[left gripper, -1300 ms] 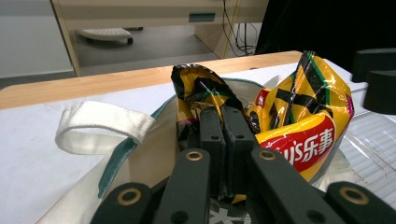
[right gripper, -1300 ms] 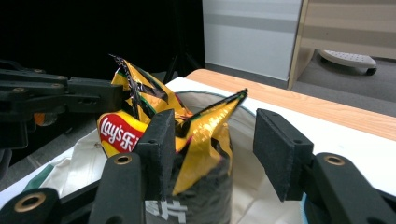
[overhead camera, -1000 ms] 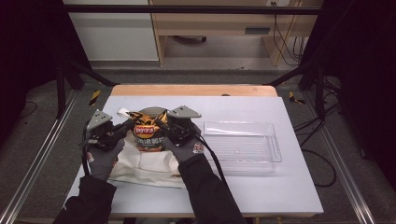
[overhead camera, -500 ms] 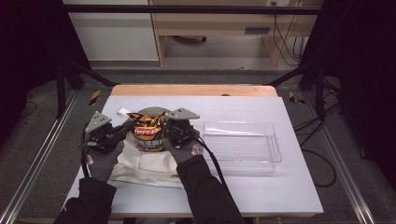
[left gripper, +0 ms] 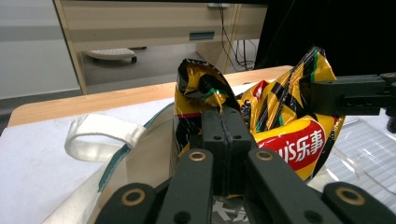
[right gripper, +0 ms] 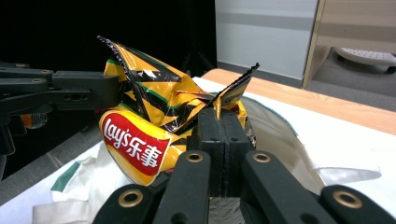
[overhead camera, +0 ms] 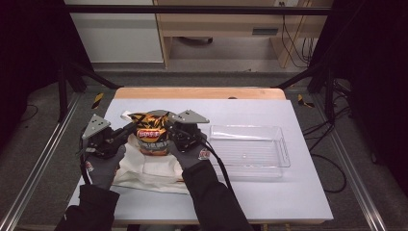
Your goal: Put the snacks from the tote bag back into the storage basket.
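A yellow and black Lay's chip bag (overhead camera: 153, 137) stands upright over a white cloth tote bag (overhead camera: 144, 169) on the table. My left gripper (overhead camera: 131, 127) is shut on the chip bag's left top corner (left gripper: 205, 84), with its jaws pressed together (left gripper: 223, 117). From the other side, my right gripper (overhead camera: 170, 127) is shut on the right top corner (right gripper: 233, 91), jaws closed (right gripper: 219, 119). The bag's red logo (right gripper: 137, 142) faces the person. The tote's handle (left gripper: 102, 134) lies flat behind the chip bag. Each gripper view also shows the other gripper holding the bag.
A clear plastic tray (overhead camera: 250, 151), with nothing in it, lies on the white table (overhead camera: 269, 202) right of the tote. A wooden strip (overhead camera: 197, 93) runs along the table's far edge. Black frame posts and cables stand beyond the table's sides.
Both grippers keep their hold on the chip bag. They and the bag have sunk very slightly; otherwise nothing has moved.
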The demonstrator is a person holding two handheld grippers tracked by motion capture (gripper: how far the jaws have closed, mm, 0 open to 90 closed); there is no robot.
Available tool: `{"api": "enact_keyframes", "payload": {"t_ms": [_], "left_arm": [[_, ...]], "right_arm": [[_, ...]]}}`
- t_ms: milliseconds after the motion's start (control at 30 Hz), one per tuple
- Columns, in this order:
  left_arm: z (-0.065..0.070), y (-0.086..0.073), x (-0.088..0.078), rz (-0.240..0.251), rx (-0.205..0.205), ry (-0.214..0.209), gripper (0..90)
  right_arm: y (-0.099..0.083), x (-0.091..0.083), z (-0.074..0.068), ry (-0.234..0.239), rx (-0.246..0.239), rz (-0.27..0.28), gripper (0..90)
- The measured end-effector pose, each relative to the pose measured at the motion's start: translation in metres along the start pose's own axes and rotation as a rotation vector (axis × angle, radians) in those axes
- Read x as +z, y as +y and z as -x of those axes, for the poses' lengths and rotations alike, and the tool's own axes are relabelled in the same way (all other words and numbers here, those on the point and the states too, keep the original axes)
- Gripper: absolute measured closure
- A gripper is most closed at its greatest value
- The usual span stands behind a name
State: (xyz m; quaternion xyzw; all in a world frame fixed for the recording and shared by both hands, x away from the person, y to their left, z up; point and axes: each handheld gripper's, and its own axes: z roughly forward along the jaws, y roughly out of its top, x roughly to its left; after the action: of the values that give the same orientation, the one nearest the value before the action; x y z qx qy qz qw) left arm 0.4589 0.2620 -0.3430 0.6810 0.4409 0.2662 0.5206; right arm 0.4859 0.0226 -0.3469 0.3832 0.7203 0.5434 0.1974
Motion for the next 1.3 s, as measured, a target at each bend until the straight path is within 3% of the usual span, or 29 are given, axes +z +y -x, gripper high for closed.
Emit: {"api": "enact_keyframes", "payload": {"t_ms": [900, 1300], "left_arm": [[0.000, 0.026, -0.023, 0.099, -0.030, -0.022, 89.7], [0.015, 0.038, -0.029, 0.121, -0.015, -0.046, 89.7]], "right_arm": [[0.037, -0.017, -0.013, 0.013, -0.055, 0.055, 90.0], [0.051, -0.037, -0.011, 0.017, -0.083, 0.069, 90.0]]}}
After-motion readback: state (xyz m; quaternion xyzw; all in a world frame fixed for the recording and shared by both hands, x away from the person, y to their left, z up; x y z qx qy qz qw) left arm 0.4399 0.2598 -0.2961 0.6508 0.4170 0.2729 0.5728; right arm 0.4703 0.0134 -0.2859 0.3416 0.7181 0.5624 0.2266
